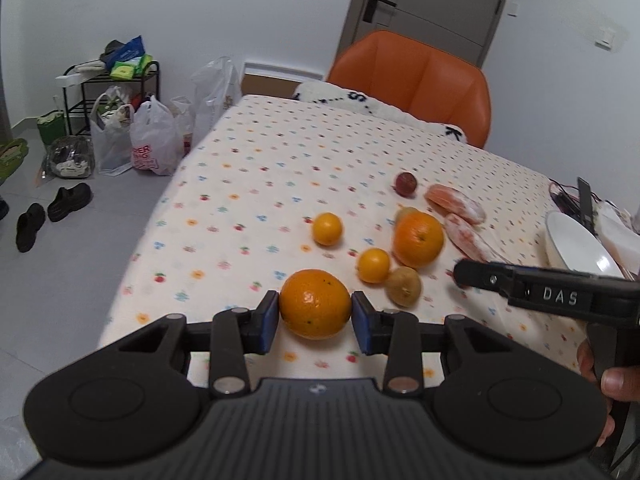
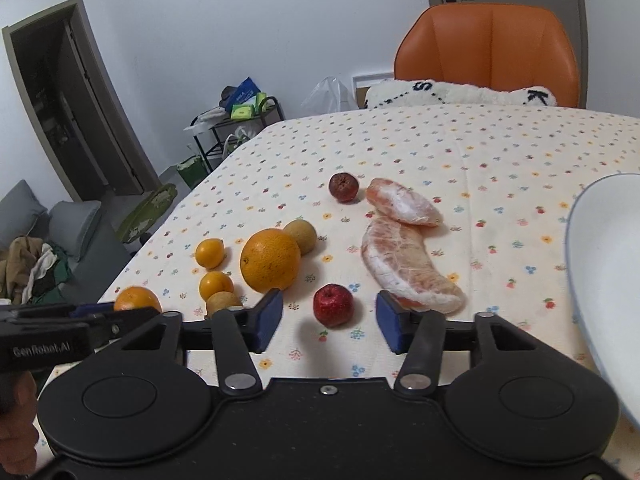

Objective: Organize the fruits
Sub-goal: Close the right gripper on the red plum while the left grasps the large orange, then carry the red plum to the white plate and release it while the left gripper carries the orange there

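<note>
A: How are the fingers of the left gripper [image 1: 315, 316] set?

B: They are pressed against both sides of an orange [image 1: 315, 304], so it is taken as clamped (whether it is lifted off the tablecloth [image 1: 248, 152] cannot be told). The right gripper [image 2: 329, 316] is spread wide, with a small red fruit [image 2: 333, 305] lying between its blue pads [image 2: 269, 314] and touched by neither.

A: And beyond the fingers?

B: Just past the right gripper, a peeled pomelo segment [image 2: 408, 266] is seen, one end of it hidden behind the right-hand pad. A larger orange [image 2: 271, 259], two small yellow citrus [image 2: 209, 253], brownish round fruits [image 2: 301, 236] and a darker red fruit [image 2: 343, 187] are scattered further out. A white bowl [image 2: 600, 280] sits at the right edge and is judged to be the likely destination.

A: What could go wrong?

B: The red fruit could be nudged and rolled away if only one pad meets it first. The pomelo segment could be caught or dragged by the right-hand pad during closing. The clamped orange could slip if it is squeezed off-centre, being round and smooth.
</note>
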Demonstrator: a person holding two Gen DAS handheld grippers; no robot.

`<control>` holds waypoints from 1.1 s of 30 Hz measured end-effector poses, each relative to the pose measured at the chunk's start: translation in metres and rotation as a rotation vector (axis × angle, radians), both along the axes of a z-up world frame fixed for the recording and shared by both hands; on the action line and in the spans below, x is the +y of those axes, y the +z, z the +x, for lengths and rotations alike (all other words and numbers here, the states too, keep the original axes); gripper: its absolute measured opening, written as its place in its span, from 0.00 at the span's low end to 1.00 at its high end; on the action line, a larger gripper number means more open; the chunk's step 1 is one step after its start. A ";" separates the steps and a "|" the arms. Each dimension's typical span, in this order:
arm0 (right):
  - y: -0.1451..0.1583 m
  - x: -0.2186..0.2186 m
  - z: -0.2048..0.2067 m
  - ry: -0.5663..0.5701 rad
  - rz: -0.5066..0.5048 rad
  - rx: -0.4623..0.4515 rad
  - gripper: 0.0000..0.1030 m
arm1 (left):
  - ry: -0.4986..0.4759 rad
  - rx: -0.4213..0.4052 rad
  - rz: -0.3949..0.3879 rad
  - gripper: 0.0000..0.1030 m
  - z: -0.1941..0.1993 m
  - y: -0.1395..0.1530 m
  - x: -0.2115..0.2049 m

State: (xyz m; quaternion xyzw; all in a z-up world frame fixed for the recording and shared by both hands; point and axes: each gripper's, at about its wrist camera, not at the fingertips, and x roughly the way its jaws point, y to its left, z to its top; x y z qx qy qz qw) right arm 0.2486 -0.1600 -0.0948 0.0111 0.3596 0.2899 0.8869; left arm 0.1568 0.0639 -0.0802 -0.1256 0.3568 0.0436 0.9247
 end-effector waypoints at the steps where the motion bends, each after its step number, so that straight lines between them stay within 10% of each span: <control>1: -0.001 0.001 0.000 0.003 -0.003 0.003 0.39 | 0.008 0.000 0.002 0.36 0.000 0.000 0.002; 4: -0.002 0.002 0.000 0.008 -0.026 -0.017 0.21 | 0.020 -0.003 0.009 0.36 0.001 0.003 0.004; 33: 0.034 -0.072 -0.032 -0.056 0.080 -0.083 0.21 | -0.087 -0.081 0.073 0.36 -0.009 0.038 -0.060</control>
